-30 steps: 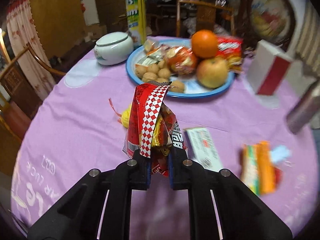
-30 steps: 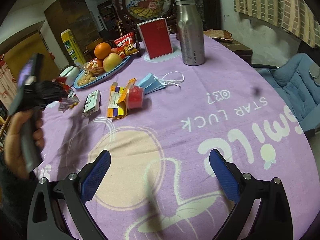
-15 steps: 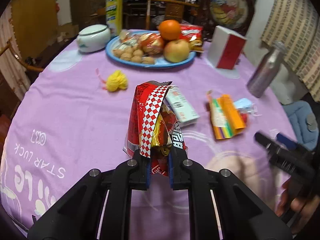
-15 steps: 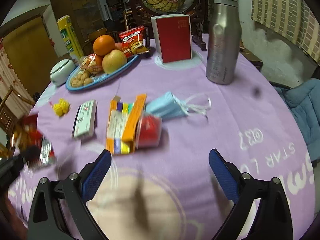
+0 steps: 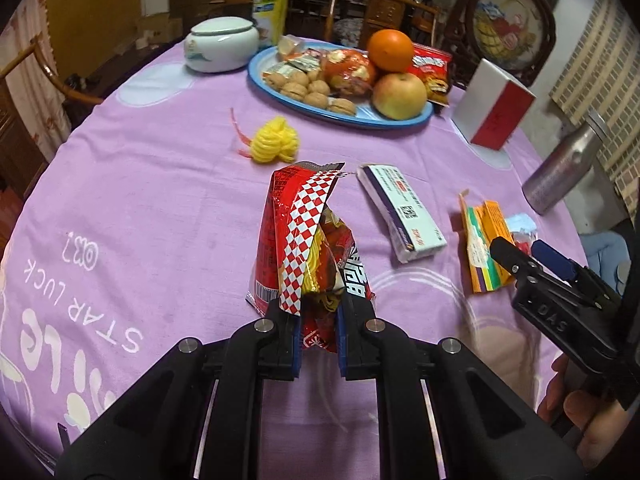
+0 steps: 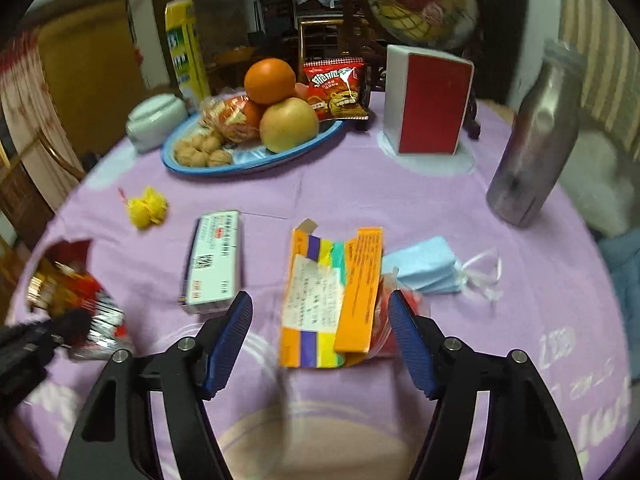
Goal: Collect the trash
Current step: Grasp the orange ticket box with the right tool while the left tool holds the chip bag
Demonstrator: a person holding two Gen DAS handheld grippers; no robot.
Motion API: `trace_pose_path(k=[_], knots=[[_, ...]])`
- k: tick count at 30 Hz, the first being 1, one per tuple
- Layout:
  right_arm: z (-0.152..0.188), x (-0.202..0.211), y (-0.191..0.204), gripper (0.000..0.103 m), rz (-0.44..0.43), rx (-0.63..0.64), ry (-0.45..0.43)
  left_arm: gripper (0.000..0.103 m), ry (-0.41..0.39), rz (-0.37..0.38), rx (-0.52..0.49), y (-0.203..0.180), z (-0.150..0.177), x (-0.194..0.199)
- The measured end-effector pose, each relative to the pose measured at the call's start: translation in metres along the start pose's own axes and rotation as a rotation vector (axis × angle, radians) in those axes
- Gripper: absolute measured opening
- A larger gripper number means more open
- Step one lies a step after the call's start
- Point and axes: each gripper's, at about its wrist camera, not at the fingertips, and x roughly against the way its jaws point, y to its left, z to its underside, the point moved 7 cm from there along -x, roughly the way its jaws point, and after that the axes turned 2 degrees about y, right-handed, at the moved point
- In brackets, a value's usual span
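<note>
A crumpled red checkered noodle wrapper (image 5: 308,240) stands pinched in the left tongs (image 5: 318,344) at lower centre. The flattened orange cardboard box (image 6: 332,296) lies on the purple-clothed desk (image 6: 440,200) between the closing right tongs (image 6: 320,340), untouched.

Round table in lilac cloth (image 6: 400,200), blue plate (image 6: 248,166), steel bottle (image 6: 528,140), flattened orange carton (image 6: 332,296)
</note>
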Motion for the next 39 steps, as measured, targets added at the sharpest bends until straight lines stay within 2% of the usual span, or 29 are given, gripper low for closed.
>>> trace_pose_path(k=[2, 4, 8, 11, 16, 20, 25, 26, 29, 31, 36, 38, 39], knots=[[-0.005, -0.001, 0.001, 0.069, -0.013, -0.010, 0.001, 0.014, 0.008, 0.004, 0.009, 0.002, 0.000, -0.001], [-0.008, -0.001, 0.003, 0.061, -0.034, -0.007, 0.003, 0.014, 0.013, 0.009, 0.006, 0.001, 0.001, -0.001], [-0.013, 0.002, 0.015, 0.061, -0.074, 0.023, -0.010, 0.014, 0.011, 0.010, -0.002, -0.002, 0.001, -0.001], [-0.005, -0.011, 0.012, 0.061, -0.033, 0.036, 0.053, 0.014, 0.017, 0.008, -0.002, -0.002, 0.002, -0.002], [0.003, -0.022, -0.008, 0.062, 0.041, -0.002, 0.104, 0.014, 0.022, 0.009, 0.001, -0.001, 0.002, -0.004], [0.001, -0.026, -0.012, 0.063, 0.032, 0.001, 0.101, 0.014, 0.026, 0.004, -0.005, -0.003, 0.004, -0.006], [0.000, -0.036, 0.002, 0.063, 0.006, 0.042, 0.123, 0.014, 0.028, 0.002, -0.006, -0.004, 0.004, -0.007], [0.000, -0.037, 0.004, 0.061, 0.001, 0.048, 0.127, 0.014, 0.028, 0.002, -0.006, -0.004, 0.004, -0.007], [0.007, -0.040, 0.014, 0.033, -0.088, 0.035, 0.165, 0.014, 0.030, 0.007, -0.004, -0.003, 0.004, -0.008], [0.011, -0.043, 0.021, 0.031, -0.104, 0.053, 0.185, 0.014, 0.031, 0.008, -0.005, -0.003, 0.004, -0.008], [0.011, -0.045, 0.022, 0.031, -0.101, 0.032, 0.169, 0.014, 0.030, 0.008, -0.009, -0.005, 0.004, -0.008], [0.011, -0.046, 0.021, 0.029, -0.097, 0.022, 0.161, 0.014, 0.030, 0.009, -0.012, -0.005, 0.005, -0.009], [0.011, -0.045, 0.021, 0.025, -0.094, 0.016, 0.157, 0.014, 0.029, 0.008, -0.014, -0.005, 0.005, -0.009]])
